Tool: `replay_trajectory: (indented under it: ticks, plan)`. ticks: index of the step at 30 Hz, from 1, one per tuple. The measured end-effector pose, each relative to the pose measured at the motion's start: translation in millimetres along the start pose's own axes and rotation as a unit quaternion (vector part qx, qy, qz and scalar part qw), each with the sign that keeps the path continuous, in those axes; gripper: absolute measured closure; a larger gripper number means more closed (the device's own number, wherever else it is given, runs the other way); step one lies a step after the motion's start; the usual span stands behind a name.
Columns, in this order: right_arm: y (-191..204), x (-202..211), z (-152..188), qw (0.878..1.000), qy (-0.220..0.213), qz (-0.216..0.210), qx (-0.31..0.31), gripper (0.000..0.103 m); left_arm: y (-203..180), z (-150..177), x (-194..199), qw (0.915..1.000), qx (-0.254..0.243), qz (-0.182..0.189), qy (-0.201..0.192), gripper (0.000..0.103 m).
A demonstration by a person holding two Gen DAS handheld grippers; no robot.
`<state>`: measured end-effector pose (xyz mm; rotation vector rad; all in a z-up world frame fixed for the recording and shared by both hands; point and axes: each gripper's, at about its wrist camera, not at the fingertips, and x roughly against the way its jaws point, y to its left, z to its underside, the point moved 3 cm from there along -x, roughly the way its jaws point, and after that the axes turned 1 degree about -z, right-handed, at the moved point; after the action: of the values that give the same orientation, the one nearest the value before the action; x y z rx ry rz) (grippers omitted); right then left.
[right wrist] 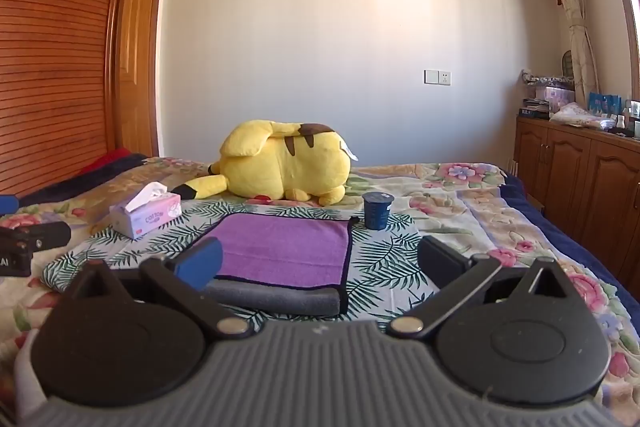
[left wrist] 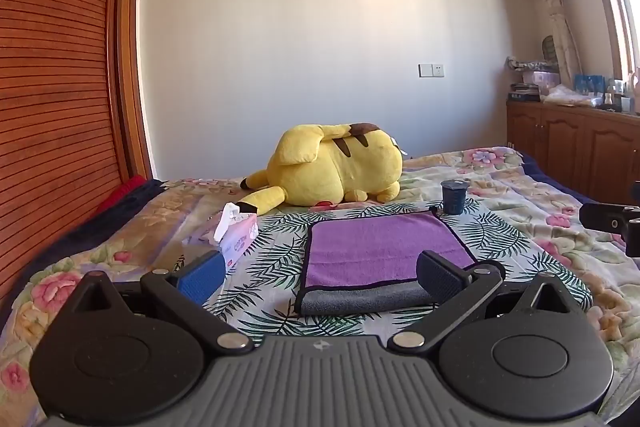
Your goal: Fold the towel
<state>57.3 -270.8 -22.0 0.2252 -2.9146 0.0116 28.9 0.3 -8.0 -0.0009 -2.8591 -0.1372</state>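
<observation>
A purple towel (left wrist: 380, 247) with a dark border lies flat on the bed, its near edge showing a grey underside (left wrist: 364, 301). It also shows in the right wrist view (right wrist: 280, 251). My left gripper (left wrist: 320, 277) is open and empty, just in front of the towel's near edge, its right finger over the near right corner. My right gripper (right wrist: 320, 263) is open and empty, its blue left finger (right wrist: 200, 261) over the towel's near left part. The right gripper shows at the right edge of the left wrist view (left wrist: 612, 223).
A yellow plush toy (left wrist: 336, 167) lies behind the towel. A tissue box (left wrist: 236, 235) stands to its left, a dark blue cup (left wrist: 454, 197) at its far right corner. The floral bedspread (left wrist: 520, 195) spreads around. Wooden cabinets (right wrist: 580, 179) stand at right, a slatted headboard (left wrist: 52, 107) at left.
</observation>
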Motion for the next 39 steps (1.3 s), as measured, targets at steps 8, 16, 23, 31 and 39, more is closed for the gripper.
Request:
replay_trajectory:
  ticks: [8, 16, 23, 31, 39]
  plan:
    - [-0.1, -0.1, -0.5, 1.0, 0.0, 0.0, -0.001, 0.0, -1.7, -0.7, 2.3, 1.0, -0.007, 0.0, -0.006, 0.016]
    - [1.5, 0.1, 0.3, 1.0, 0.0, 0.0, 0.0, 0.0, -1.1, -1.0, 2.6, 1.0, -0.006, 0.0, -0.006, 0.016]
    - [1.8, 0.3, 0.0, 1.0, 0.0, 0.0, 0.0, 0.0, -2.4, -0.6, 0.9, 1.0, -0.007, 0.0, -0.007, 0.016]
    - [2.1, 0.2, -0.5, 1.0, 0.0, 0.0, 0.0, 0.0, -2.5, -0.6, 0.9, 1.0, -0.007, 0.0, -0.007, 0.016]
    - [2.1, 0.2, -0.8, 1.0, 0.0, 0.0, 0.0, 0.0, -2.5, -0.6, 1.0, 0.9999, -0.007, 0.0, -0.007, 0.016]
